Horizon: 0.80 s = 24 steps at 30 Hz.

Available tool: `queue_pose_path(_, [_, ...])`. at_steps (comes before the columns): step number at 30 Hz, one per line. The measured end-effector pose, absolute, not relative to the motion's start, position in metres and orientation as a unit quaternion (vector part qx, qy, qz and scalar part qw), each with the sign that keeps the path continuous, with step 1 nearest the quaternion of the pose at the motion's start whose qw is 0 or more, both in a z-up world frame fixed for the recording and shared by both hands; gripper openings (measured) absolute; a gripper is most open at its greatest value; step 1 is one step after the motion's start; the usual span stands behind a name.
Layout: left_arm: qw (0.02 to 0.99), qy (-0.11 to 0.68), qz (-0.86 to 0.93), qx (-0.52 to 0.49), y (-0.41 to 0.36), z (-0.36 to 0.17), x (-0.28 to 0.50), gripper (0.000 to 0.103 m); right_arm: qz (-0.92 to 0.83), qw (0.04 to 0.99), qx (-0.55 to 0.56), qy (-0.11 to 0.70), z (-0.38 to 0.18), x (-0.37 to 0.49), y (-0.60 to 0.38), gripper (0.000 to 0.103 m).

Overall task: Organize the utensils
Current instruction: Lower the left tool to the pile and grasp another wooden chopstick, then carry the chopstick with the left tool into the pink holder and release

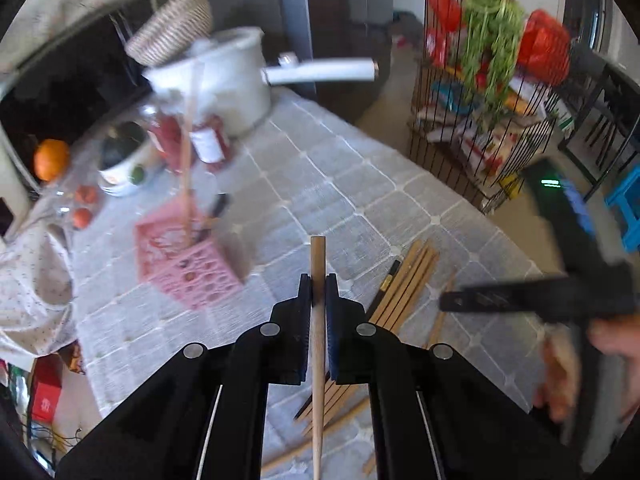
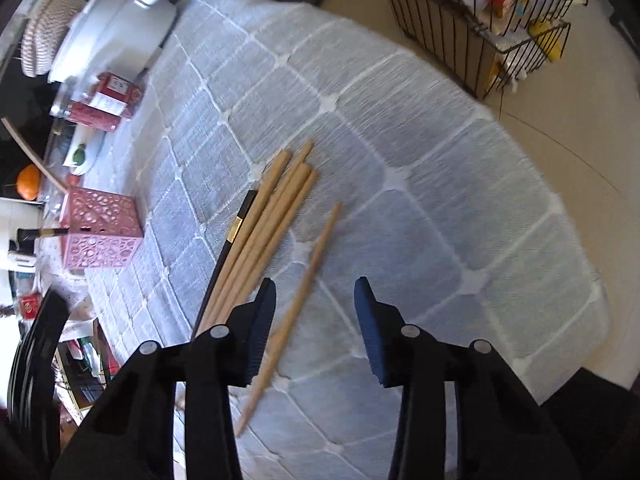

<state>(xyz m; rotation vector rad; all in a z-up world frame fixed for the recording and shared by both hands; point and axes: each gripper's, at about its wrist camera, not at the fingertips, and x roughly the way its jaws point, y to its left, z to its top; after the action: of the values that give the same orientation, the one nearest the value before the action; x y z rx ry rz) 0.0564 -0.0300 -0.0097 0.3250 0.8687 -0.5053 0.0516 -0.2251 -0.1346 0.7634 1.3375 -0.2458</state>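
Observation:
My left gripper (image 1: 319, 282) is shut on a wooden chopstick (image 1: 318, 256), held above the table, its blunt end pointing forward. The pink perforated holder (image 1: 188, 258) stands ahead to the left with one wooden chopstick (image 1: 186, 160) and a dark utensil in it; it also shows in the right wrist view (image 2: 100, 232). My right gripper (image 2: 316, 292) is open and empty over a lone wooden chopstick (image 2: 308, 276). A bundle of wooden chopsticks (image 2: 272, 216) and a black chopstick (image 2: 234, 240) lie just to its left. The right gripper also shows in the left wrist view (image 1: 540, 300).
A grey quilted cloth (image 2: 400, 140) covers the table. A white saucepan (image 1: 224, 80), woven basket (image 1: 172, 28), red jars (image 1: 188, 140), a bowl (image 1: 120, 164) and an orange (image 1: 50, 160) crowd the far left. A wire rack (image 1: 488, 112) stands on the floor beyond the table edge.

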Motion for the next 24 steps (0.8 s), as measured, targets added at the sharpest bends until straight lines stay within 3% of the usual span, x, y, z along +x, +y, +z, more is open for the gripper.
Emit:
queue_pose_path(2, [0.873, 0.399, -0.239, 0.146, -0.017, 0.002, 0.045, 0.007, -0.116, 0.703, 0.346, 0.611, -0.142, 0.057, -0.218, 0.028])
queue_pose_path(3, [0.877, 0.393, -0.237, 0.141, -0.012, 0.007, 0.040, 0.007, -0.119, 0.696, 0.345, 0.618, -0.147, 0.060, -0.214, 0.017])
queue_pose_path(6, [0.886, 0.382, -0.232, 0.124, 0.005, 0.017, 0.028, 0.007, -0.143, 0.708, 0.325, 0.611, -0.149, 0.065, -0.205, 0.009])
queue_pose_path(13, [0.902, 0.367, -0.216, 0.076, 0.038, 0.030, 0.014, 0.007, -0.112, 0.764, 0.316, 0.551, -0.121, 0.045, -0.199, 0.006])
queue_pose_path(24, [0.917, 0.344, -0.200, 0.032, 0.065, 0.070, 0.006, 0.007, 0.008, 0.874, 0.211, 0.437, 0.017, 0.001, -0.166, 0.006])
